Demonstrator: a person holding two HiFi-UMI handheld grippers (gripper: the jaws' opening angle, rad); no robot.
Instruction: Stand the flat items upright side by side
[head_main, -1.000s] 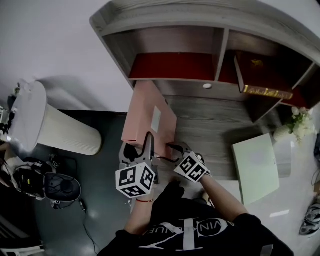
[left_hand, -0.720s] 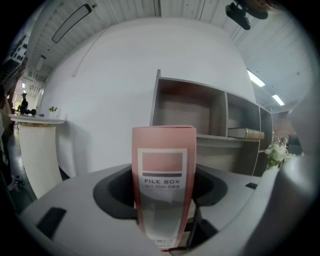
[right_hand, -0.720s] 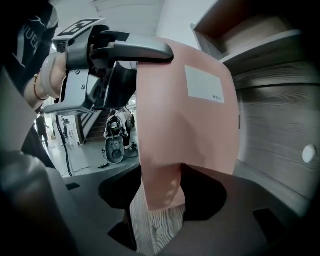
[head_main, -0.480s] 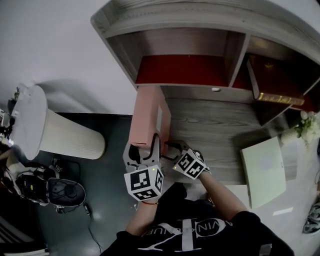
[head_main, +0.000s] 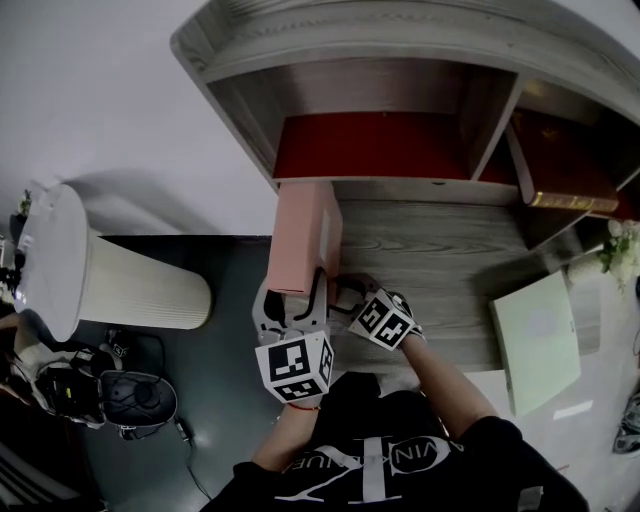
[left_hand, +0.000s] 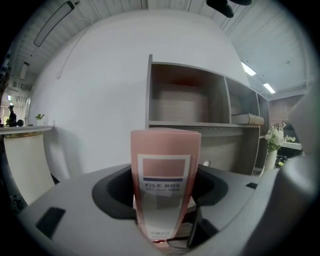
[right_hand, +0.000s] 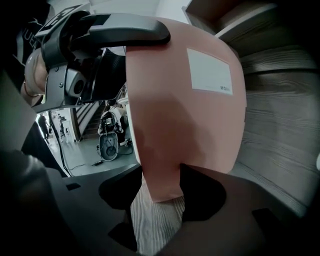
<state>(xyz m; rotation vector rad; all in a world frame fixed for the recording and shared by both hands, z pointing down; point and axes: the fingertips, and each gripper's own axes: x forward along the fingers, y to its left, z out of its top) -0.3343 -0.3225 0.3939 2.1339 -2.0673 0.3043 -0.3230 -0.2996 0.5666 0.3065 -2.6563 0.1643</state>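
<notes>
Upright pink file box (left_hand: 165, 185) before shelf (left_hand: 187, 102)

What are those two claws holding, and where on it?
The pink file box, standing upright: the left gripper clamps its narrow labelled spine low down, the right gripper its bottom corner.

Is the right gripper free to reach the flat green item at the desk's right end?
Probably not yet: the right gripper clamps the upright pink file box. Otherwise bare desk leaves the way to the green item free.

Black T-shirt (head_main: 400, 450), white lettering; grey left claw (head_main: 295, 295).
</notes>
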